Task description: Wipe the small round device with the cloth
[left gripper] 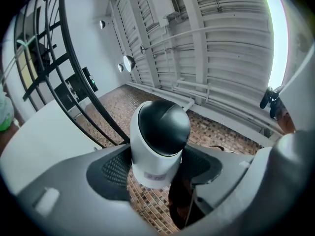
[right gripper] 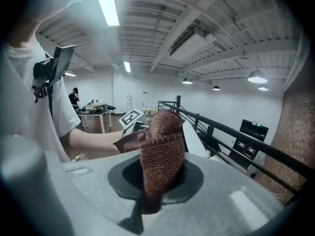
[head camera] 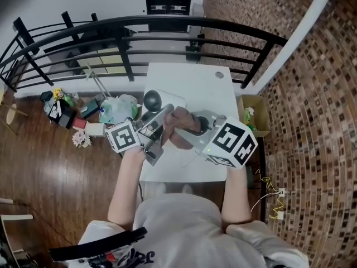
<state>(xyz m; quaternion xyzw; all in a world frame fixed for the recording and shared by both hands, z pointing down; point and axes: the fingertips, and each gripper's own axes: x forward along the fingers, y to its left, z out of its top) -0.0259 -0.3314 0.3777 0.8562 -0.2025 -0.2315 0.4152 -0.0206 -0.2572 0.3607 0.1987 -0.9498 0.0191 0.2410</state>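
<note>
The left gripper [left gripper: 157, 173] has its fingers [left gripper: 110, 168] set moderately wide and pressed against the base of the small round white device [left gripper: 160, 141], whose front is a glossy black dome. The device stands upright between them and is held up off the white counter [head camera: 195, 82]; brick surface shows under its base in the left gripper view, not the countertop. From the head view it sits above the far part of the counter, in front of the person.

The right gripper [right gripper: 157, 176] has its fingers [right gripper: 194, 176] clamped on a brown knitted cloth [right gripper: 161, 146], folded into a thick wad that stands up from the grip. In the head view the cloth [head camera: 179, 126] hangs close beside the left gripper's body, a little nearer the person than the device.

As for progress, both pick-ups look done: the device is secured in one gripper and the cloth in the other. The dome is bare in the left gripper view, with no cloth lying on it, so no wiping contact shows at this moment. A dark brownish shape shows under the left gripper's right-hand finger, but I cannot tell whether it is the cloth. What appears to be left is bringing the wad onto the dome and shell and rubbing it over them. Whether any part has been wiped already cannot be judged from the surface.
</note>
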